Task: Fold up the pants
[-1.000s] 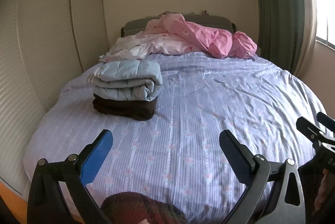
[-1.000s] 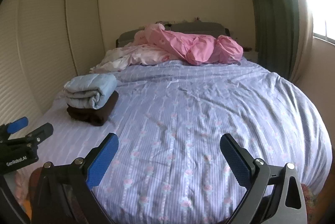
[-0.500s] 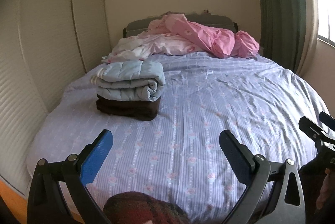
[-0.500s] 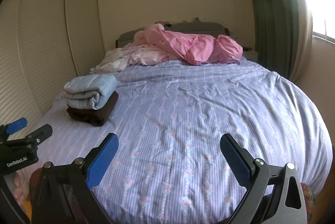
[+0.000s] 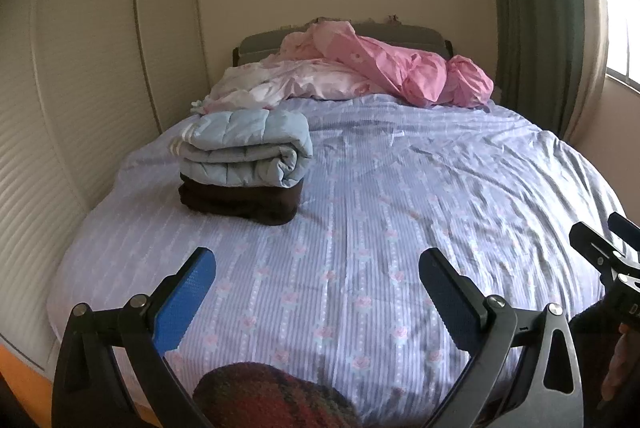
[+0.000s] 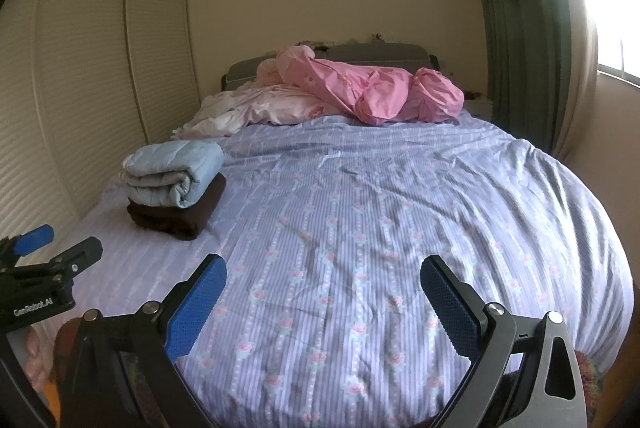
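Observation:
A folded dark brown garment, maybe the pants, lies on the left side of the bed under a folded light blue quilt. The stack also shows in the right wrist view. My left gripper is open and empty above the foot of the bed. My right gripper is open and empty too, to the right of the left one. The left gripper also shows at the left edge of the right wrist view.
Pink and white bedding is piled at the headboard. Louvred closet doors run along the left side. A green curtain and window stand at the right. A dark red patterned cloth shows at the bottom edge.
Both views have shifted slightly, so the bed and folded stack sit a little further right and higher in the left wrist view. Both grippers have stayed open.

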`<state>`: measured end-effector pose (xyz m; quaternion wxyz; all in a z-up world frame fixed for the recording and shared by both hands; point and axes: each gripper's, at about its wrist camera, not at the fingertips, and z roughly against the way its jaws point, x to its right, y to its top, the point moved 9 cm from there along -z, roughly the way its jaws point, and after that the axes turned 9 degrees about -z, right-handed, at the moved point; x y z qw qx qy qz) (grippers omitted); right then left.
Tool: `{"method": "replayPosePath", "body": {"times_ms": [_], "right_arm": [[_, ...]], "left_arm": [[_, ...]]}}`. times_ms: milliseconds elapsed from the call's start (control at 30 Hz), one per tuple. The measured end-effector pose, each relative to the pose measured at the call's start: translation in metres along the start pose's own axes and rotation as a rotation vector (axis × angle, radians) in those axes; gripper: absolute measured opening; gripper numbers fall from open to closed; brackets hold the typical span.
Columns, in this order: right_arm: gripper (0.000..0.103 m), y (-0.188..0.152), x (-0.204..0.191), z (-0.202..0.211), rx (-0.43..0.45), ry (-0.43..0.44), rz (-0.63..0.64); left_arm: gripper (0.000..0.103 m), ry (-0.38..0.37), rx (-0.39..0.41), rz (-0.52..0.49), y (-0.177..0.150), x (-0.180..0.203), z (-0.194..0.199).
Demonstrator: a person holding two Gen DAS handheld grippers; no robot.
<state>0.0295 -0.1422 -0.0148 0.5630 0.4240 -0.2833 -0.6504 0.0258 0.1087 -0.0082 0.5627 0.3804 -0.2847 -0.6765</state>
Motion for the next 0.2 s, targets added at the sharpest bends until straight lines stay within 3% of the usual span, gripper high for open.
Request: {"method": "replayPosePath", "body": {"times_ms": [200], "right_arm": [[0.098, -0.0004, -0.0010, 0.0000, 0.001, -0.003, -0.002]], "left_arm": [[0.103, -0.006, -0.001, 0.003, -0.0005, -0.0002, -0.0008]]}}
